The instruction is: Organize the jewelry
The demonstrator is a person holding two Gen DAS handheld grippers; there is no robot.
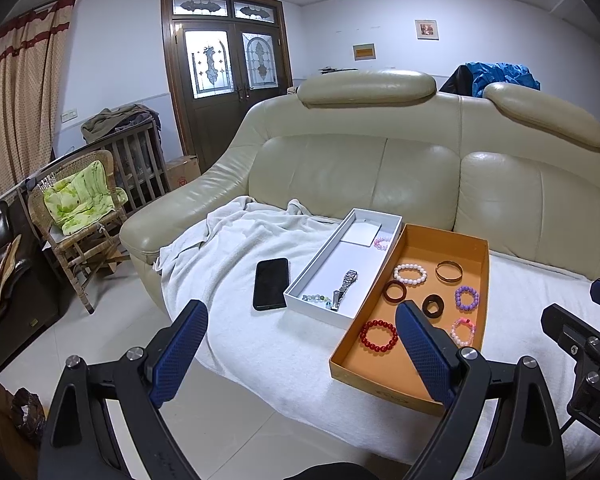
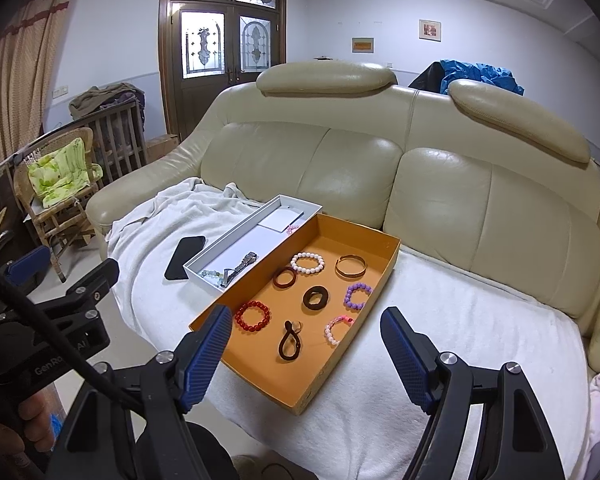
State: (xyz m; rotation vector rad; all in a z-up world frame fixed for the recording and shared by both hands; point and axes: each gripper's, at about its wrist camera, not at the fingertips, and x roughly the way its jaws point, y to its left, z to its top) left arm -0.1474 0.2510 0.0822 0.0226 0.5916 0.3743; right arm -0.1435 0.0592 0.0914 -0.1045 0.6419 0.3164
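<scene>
An orange box lies on a white towel on the sofa and holds several bracelets: red beads, white beads, a gold bangle, purple beads, pink beads, dark rings and a black hair tie. Beside it a white tray holds a silver watch, pale green beads and pink beads. My left gripper is open over the towel's front edge, holding nothing. My right gripper hovers open in front of the orange box, also holding nothing.
A black phone lies on the towel left of the white tray. The beige sofa back rises behind the boxes. A wicker chair with a green cushion stands on the tiled floor to the left.
</scene>
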